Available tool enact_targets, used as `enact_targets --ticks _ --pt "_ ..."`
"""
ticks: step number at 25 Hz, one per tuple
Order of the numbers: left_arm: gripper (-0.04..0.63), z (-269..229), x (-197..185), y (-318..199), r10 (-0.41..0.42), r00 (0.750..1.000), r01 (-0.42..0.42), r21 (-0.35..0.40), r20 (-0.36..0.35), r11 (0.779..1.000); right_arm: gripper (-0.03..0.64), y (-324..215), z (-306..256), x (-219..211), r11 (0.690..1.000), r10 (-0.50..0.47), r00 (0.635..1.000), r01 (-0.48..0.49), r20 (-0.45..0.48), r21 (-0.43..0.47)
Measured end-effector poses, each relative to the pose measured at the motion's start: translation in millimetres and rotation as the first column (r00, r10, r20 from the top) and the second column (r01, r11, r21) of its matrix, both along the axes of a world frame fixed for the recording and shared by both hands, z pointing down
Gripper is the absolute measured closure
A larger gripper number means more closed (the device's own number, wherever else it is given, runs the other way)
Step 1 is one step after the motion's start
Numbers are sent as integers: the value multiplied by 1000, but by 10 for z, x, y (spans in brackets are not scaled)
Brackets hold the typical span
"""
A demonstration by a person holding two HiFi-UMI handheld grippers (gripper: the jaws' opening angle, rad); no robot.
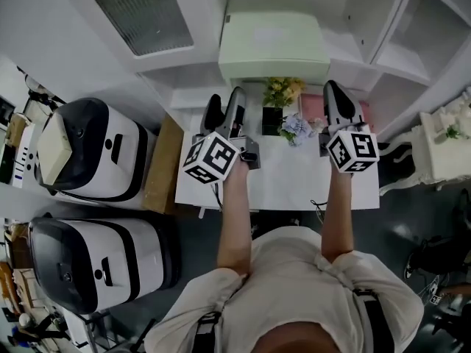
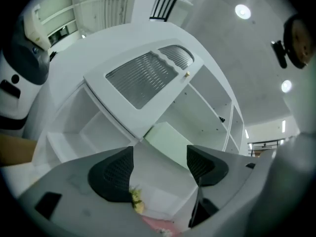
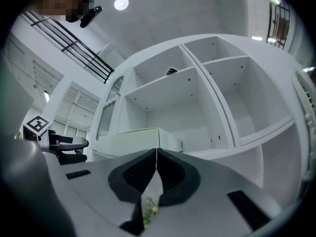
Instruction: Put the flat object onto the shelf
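A pale green flat box (image 1: 272, 46) lies on the white shelf unit (image 1: 353, 65) behind the white table (image 1: 283, 179); both gripper views show it too (image 2: 170, 142) (image 3: 133, 138). A pink flat object (image 1: 313, 110) lies at the table's back edge, next to flowers in a black pot (image 1: 276, 101). My left gripper (image 1: 224, 109) hovers over the table's back left, tilted up at the shelf, open with nothing between its pads (image 2: 160, 169). My right gripper (image 1: 336, 98) is over the back right, just right of the pink object, with its jaws touching and empty (image 3: 157, 169).
Two white and black machines (image 1: 92, 149) (image 1: 96, 259) stand on the floor to the left. A brown cardboard piece (image 1: 163, 164) leans by the table. A grille-front cabinet door (image 1: 147, 9) is at upper left. White ornate furniture (image 1: 441, 142) stands to the right.
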State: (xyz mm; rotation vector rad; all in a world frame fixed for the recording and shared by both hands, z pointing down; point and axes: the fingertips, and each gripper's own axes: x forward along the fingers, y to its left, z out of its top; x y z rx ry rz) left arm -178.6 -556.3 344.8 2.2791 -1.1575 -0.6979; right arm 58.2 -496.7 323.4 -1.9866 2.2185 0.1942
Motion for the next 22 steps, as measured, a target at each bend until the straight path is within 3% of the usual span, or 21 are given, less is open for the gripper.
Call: enact_targets --ticks 6,9,11,16,22 --pt "261 142 7 165 -7 981 -13 101 195 995 548 247 338 -158 996 38 999 -38 -12 -81" --pt "261 166 27 288 -99 943 31 212 317 977 548 454 512 -200 991 73 997 -75 -26 -108" --pt "261 191 141 361 -114 917 14 255 382 967 548 563 574 -200 988 78 996 -82 -40 -127" --pt "261 295 363 625 -87 897 -26 248 434 968 548 811 543 -106 990 68 997 -73 -48 -123" --pt "264 361 456 1127 -109 874 -2 228 473 974 548 1268 562 -84 994 6 1000 -7 -7 -112"
